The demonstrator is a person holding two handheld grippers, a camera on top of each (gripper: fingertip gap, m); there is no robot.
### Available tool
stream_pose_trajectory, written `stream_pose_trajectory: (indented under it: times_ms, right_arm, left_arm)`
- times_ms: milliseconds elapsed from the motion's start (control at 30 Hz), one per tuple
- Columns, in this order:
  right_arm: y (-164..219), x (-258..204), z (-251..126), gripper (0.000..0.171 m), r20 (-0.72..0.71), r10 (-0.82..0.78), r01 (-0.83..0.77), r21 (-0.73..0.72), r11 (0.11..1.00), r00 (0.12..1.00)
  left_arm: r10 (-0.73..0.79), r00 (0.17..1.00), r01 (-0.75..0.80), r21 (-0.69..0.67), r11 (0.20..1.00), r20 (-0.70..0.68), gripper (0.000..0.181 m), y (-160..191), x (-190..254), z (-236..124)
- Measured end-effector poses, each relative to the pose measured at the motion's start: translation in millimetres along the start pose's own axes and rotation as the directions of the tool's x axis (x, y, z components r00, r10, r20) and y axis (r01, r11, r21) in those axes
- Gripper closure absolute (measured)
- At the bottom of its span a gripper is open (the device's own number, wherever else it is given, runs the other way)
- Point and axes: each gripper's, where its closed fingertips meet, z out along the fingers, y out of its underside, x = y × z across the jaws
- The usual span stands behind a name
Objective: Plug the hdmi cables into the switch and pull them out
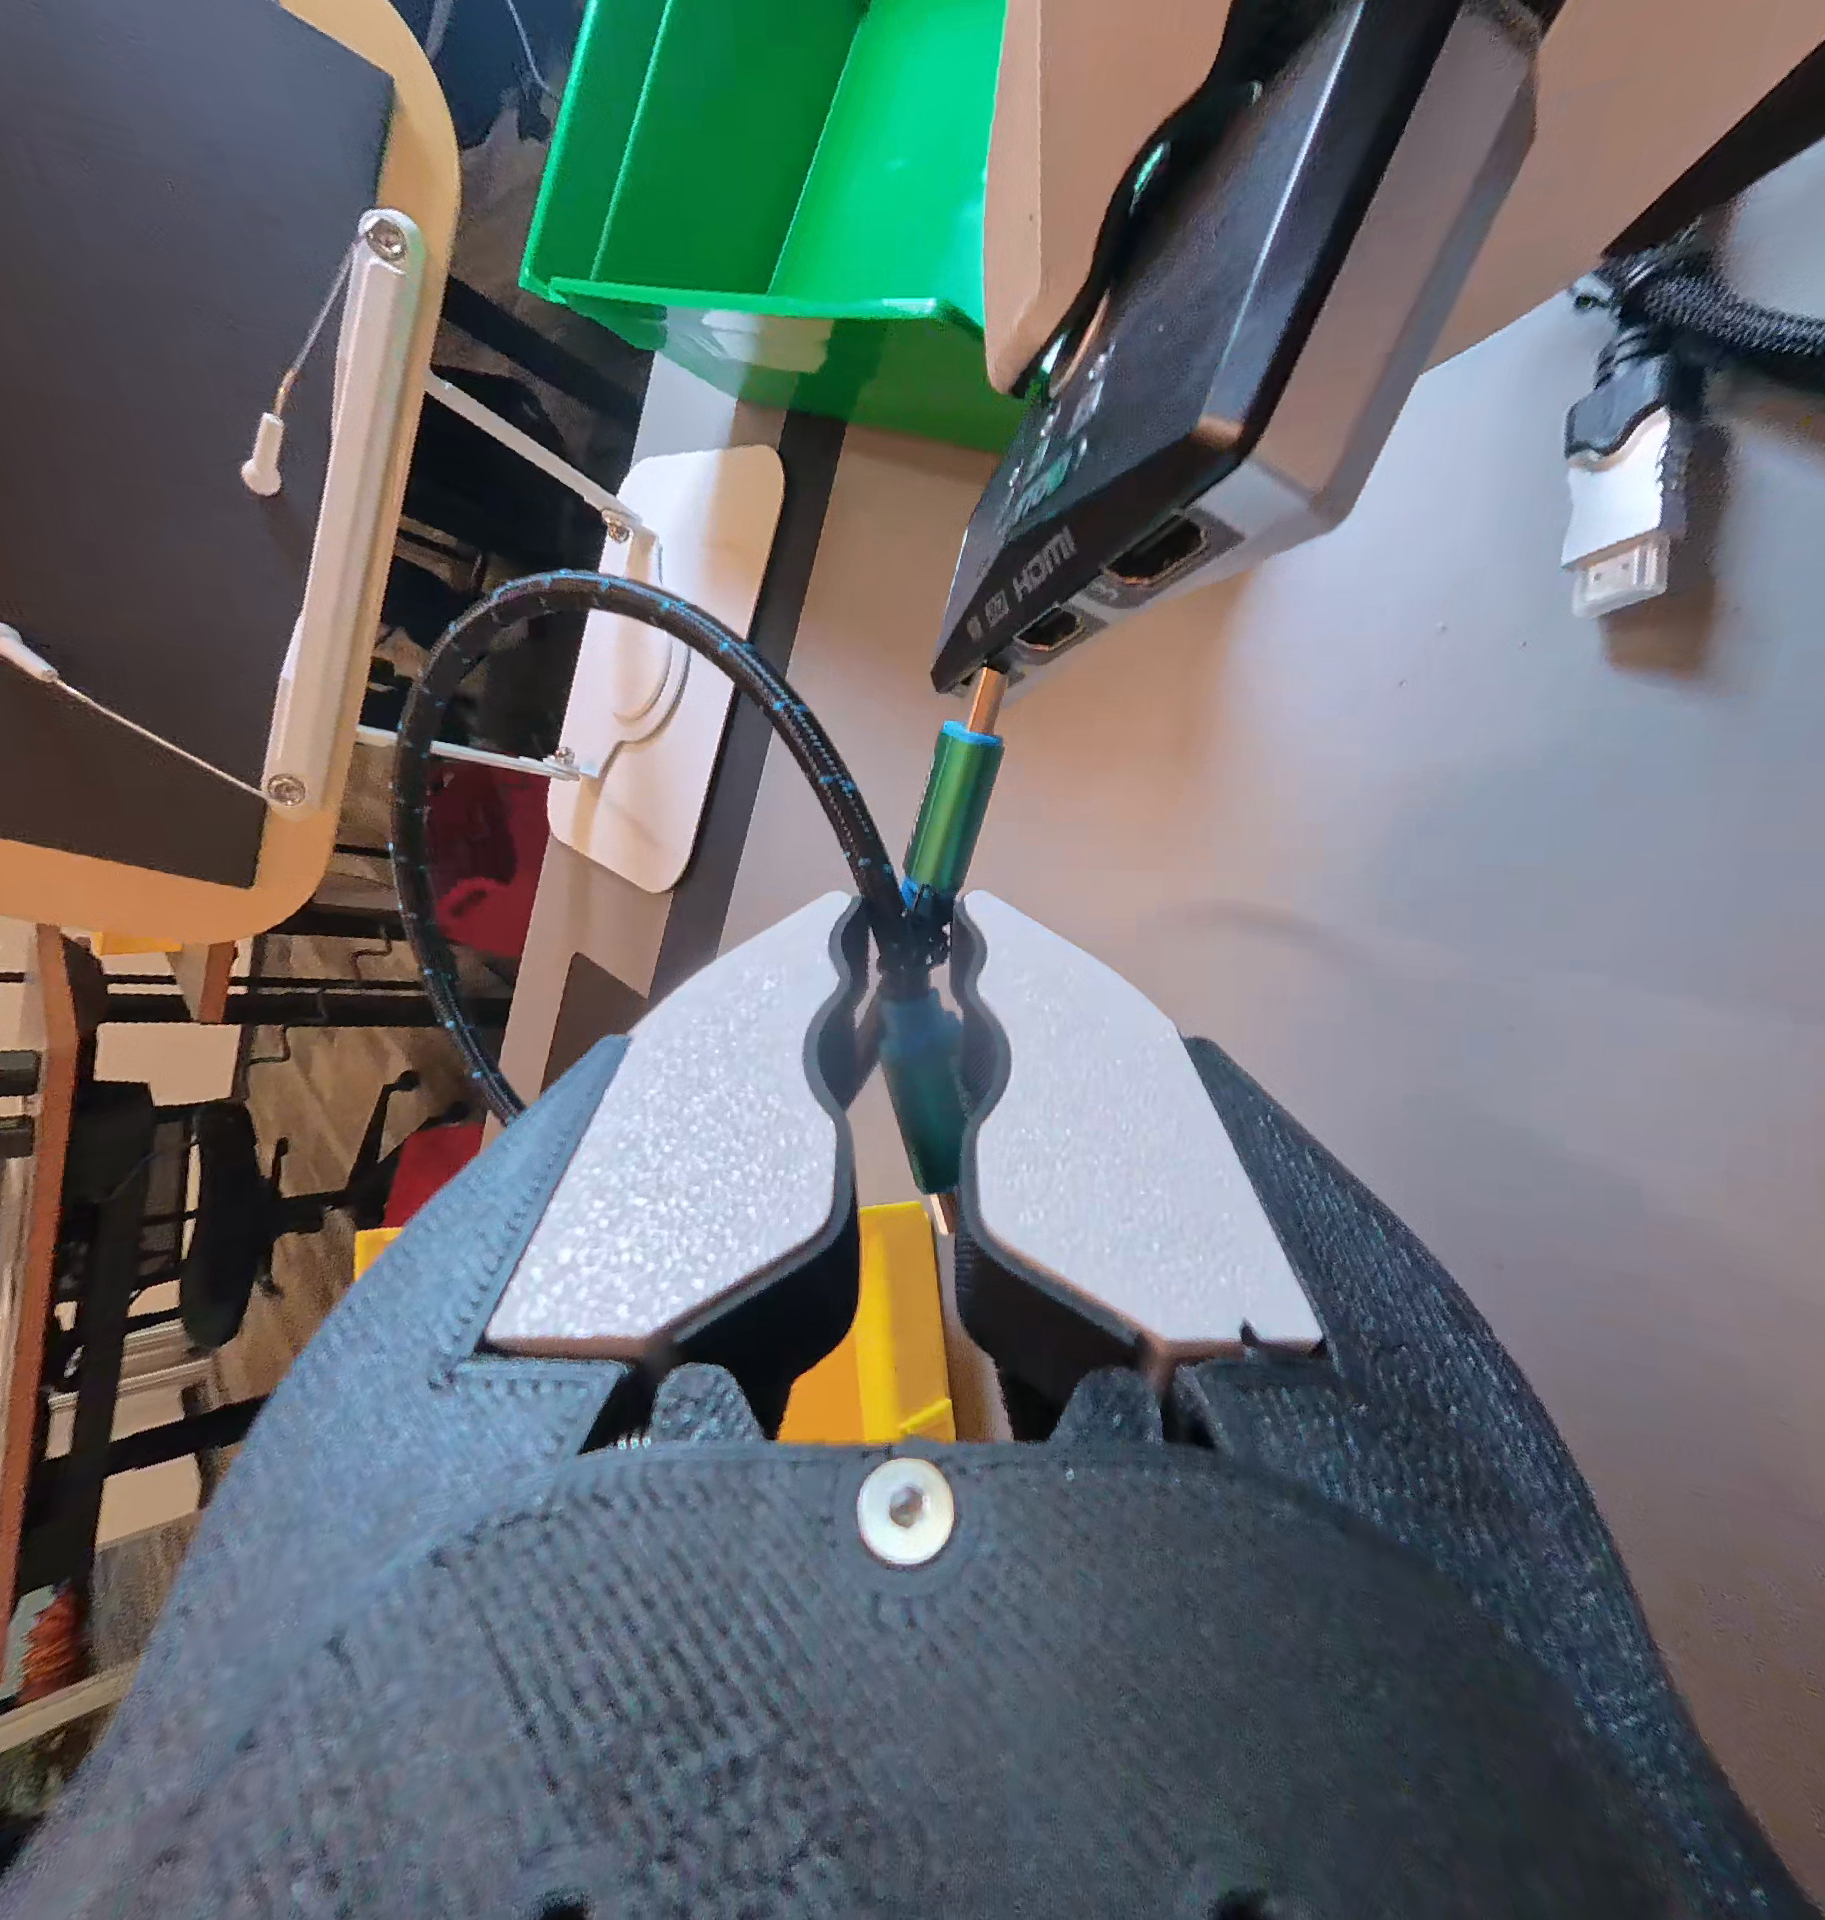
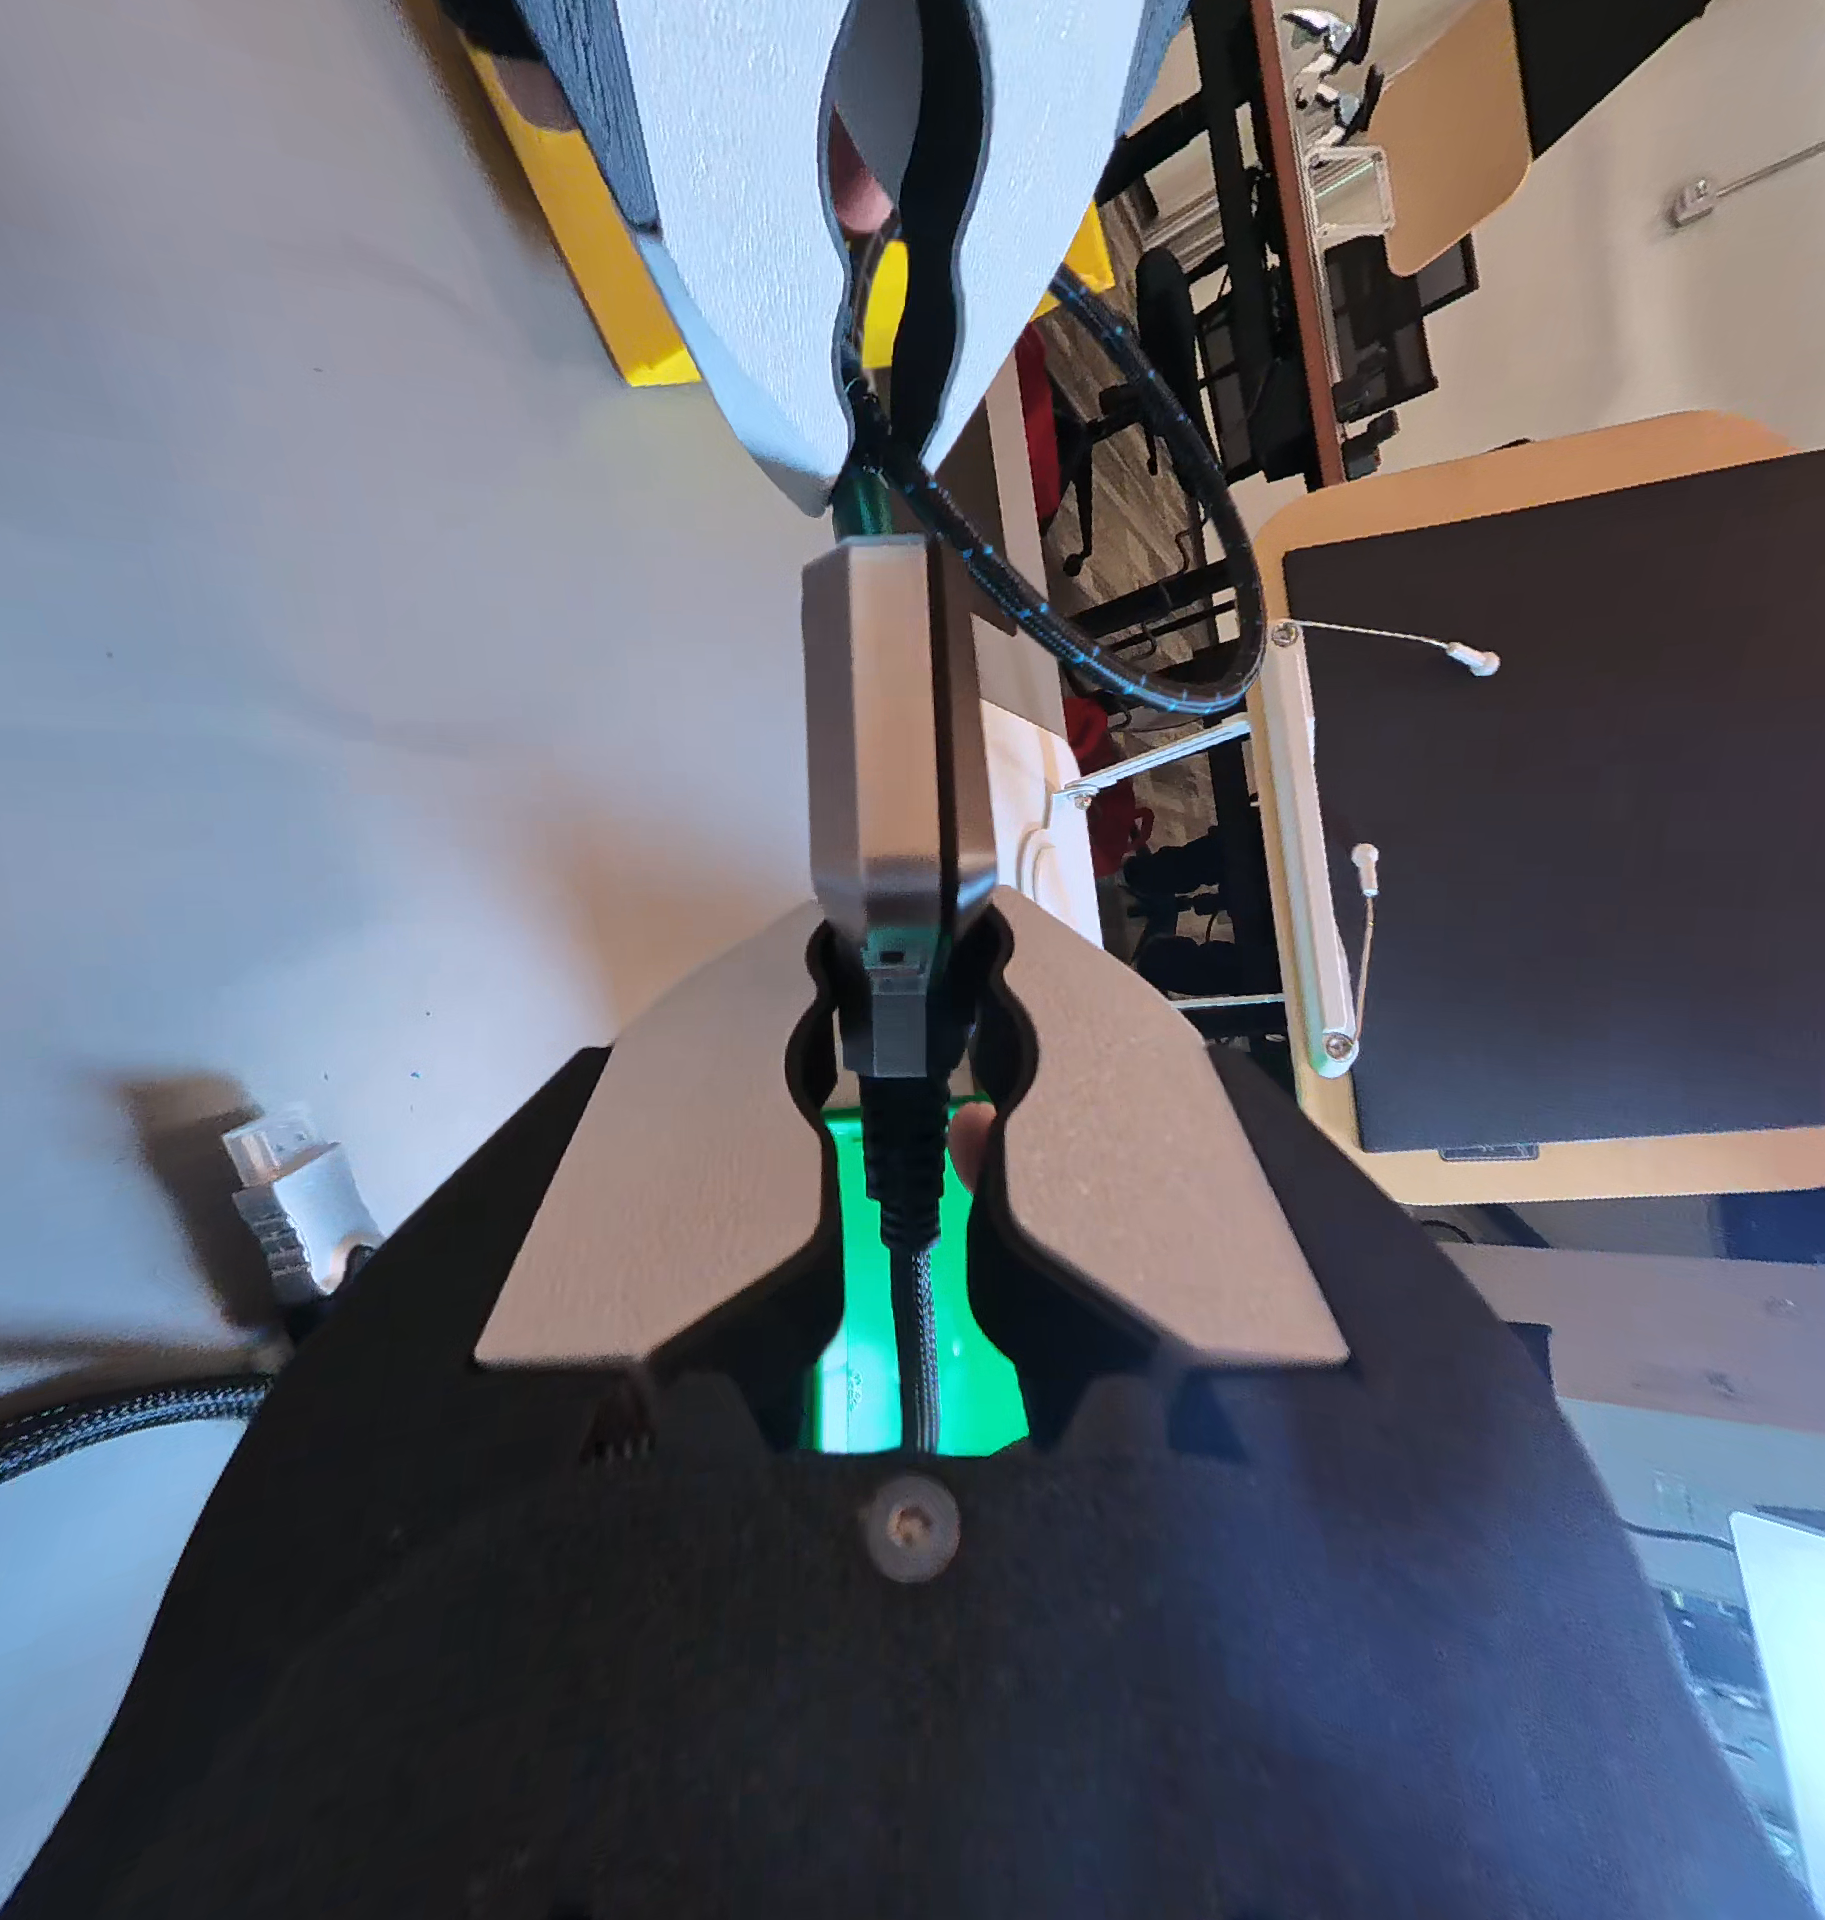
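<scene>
Left tool (image 1: 906, 935) pinches the green plug (image 1: 952, 808); only its view shows the switch's (image 1: 1147, 416) ports.

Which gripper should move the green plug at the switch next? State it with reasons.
Left. The left gripper is shut on the cable just behind the green plug, whose metal tip sits at a port of the switch. The right gripper is busy holding the switch.
</scene>
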Motion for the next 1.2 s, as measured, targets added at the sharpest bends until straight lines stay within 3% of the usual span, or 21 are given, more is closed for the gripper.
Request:
stream_pose_trajectory:
  times_ms: [333, 600, 833, 1200]
  right_arm:
    - [-4.9, -11.2, 3.1, 0.148, 0.053, 0.023, -0.025, 0.034, 0.999, 0.998]
    - [-3.6, -16.2, 2.1, 0.148, 0.097, 0.066, -0.073, 0.078, 0.994, 0.993]
    - [-5.9, -24.8, -9.2, 0.149, 0.234, 0.127, -0.173, 0.187, 0.967, 0.964]
    - [-8.0, -36.9, -9.5, 0.149, 0.31, 0.142, -0.206, 0.184, 0.961, 0.94]
  left_arm:
    - [0.075, 0.997, -0.07, -0.117, 0.991, 0.035, 0.167, 10.6, 4.4, 5.0]
    - [0.012, 0.997, -0.016, -0.06, 0.998, -0.073, 0.167, 7.4, 16.1, 3.9]
    - [0.007, 0.981, -0.006, 0.003, 1.0, -0.192, 0.168, 3.4, 27.9, -2.8]
    - [-0.011, 0.98, -0.004, -0.079, 0.997, -0.199, 0.168, 12.3, 36.1, 4.6]
